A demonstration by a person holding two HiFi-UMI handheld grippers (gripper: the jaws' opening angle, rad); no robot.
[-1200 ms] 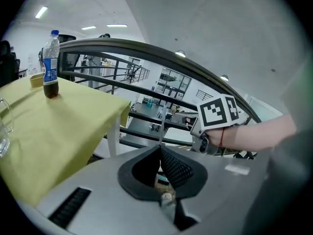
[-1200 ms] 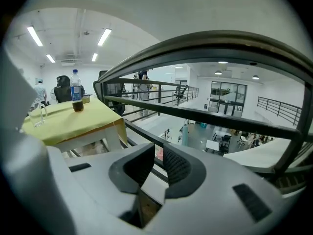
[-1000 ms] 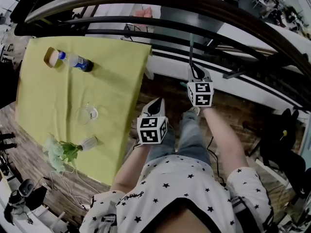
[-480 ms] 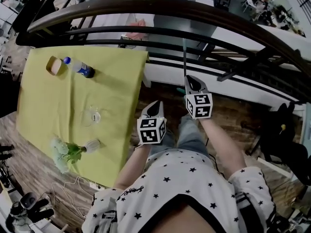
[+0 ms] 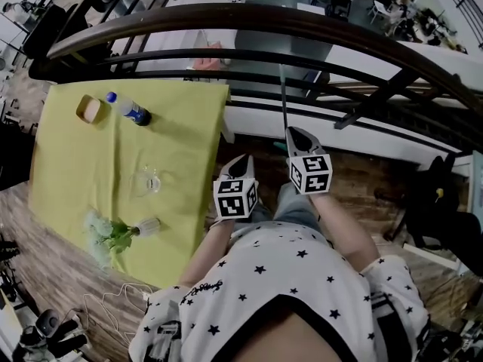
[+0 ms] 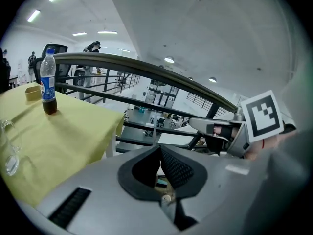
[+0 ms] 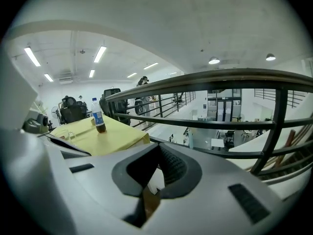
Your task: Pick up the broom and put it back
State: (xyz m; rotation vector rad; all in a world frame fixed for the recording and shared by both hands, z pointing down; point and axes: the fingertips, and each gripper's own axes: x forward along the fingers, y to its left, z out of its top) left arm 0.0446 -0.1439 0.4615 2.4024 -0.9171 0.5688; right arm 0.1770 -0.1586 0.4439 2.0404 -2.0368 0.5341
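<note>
The broom shows only as a thin pale handle (image 5: 283,96) standing upright against the railing, its lower end hidden behind my right gripper (image 5: 291,131). In the left gripper view the handle (image 6: 155,130) stands clear to the left of the right gripper's (image 6: 195,124) tip. My right gripper (image 7: 159,147) is shut with nothing between its pads, and the handle (image 7: 190,140) rises just beyond it. My left gripper (image 5: 243,159) hangs lower and to the left, over the person's legs. Its jaws (image 6: 159,147) are shut and hold nothing.
A dark curved railing (image 5: 226,17) with lower bars runs across in front. To the left is a yellow-covered table (image 5: 181,142) with a bottle (image 5: 130,110), a small box (image 5: 90,108), a glass (image 5: 149,181) and a flower bunch (image 5: 106,236). Dark gear (image 5: 438,210) stands at the right.
My right gripper has drawn back from the railing toward the person's body and slightly left. The left gripper has hardly moved. The handle still stands at the railing.
</note>
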